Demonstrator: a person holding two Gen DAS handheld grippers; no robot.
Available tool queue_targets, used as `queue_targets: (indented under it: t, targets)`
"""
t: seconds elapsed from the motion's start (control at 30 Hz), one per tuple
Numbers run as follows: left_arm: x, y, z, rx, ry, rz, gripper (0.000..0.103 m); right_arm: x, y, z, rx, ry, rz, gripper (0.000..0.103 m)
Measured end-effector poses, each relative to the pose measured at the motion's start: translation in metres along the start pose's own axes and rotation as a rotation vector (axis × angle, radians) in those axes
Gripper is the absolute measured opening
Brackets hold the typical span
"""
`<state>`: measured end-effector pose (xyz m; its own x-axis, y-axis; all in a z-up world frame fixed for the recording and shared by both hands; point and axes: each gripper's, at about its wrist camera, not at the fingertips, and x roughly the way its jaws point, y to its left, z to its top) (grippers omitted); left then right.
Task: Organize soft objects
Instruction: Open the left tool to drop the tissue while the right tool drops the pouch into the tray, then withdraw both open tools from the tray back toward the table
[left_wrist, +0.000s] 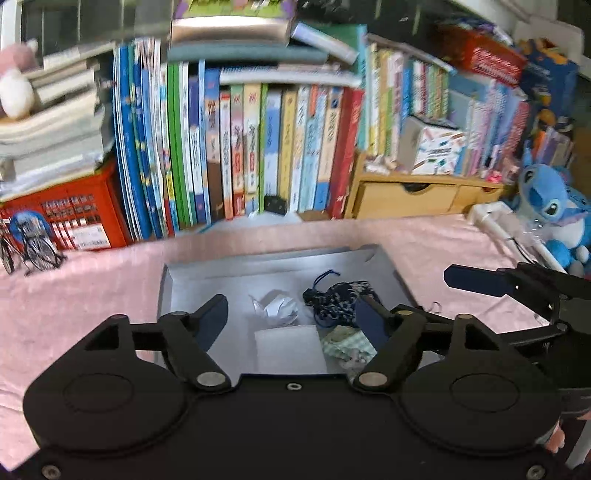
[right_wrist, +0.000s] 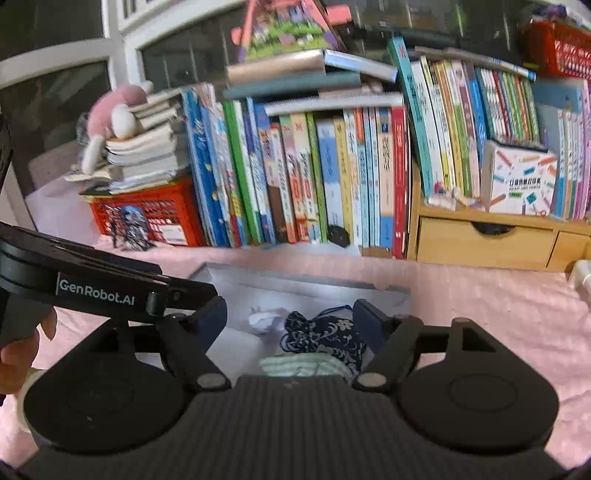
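Honestly, both the left claw (left_wrist: 291, 317) and right claw (right_wrist: 291, 325) are spread, nothing pinched. The pouch's (right_wrist: 325, 339) loose cord could get snagged and dragged out of the tray (left_wrist: 258, 269).

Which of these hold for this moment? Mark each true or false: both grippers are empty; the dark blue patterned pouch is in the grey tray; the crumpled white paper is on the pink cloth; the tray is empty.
1. Both grippers are empty. True: the left gripper and right gripper stand open, holding nothing.
2. The dark blue patterned drawstring pouch is in the grey rectangular tray. True.
3. The crumpled white paper lies on the pink cloth. False: it lies in the tray.
4. The tray is empty. False: it also holds a green checked cloth.
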<state>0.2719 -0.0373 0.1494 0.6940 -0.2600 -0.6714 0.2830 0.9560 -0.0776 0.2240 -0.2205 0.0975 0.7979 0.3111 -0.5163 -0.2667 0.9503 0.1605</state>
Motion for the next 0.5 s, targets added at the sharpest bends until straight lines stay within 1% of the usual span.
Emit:
queue_targets:
  t: [0.23,0.33,0.5]
  targets:
    - [-0.047,-0.012,-0.023,0.046,-0.083,-0.024,0.079,-0.043,0.019,-0.012,-0.056,-0.066,0.006,0.084]
    - [-0.064,-0.013,-0.037,0.042,-0.121,-0.040,0.083,-0.060,0.026,-0.018,-0.075,-0.091,0.008,0.084]
    - [-0.091,-0.014,-0.062,0.034,-0.177,-0.070,0.084,-0.087,0.036,-0.032,-0.103,-0.138,0.017,0.085]
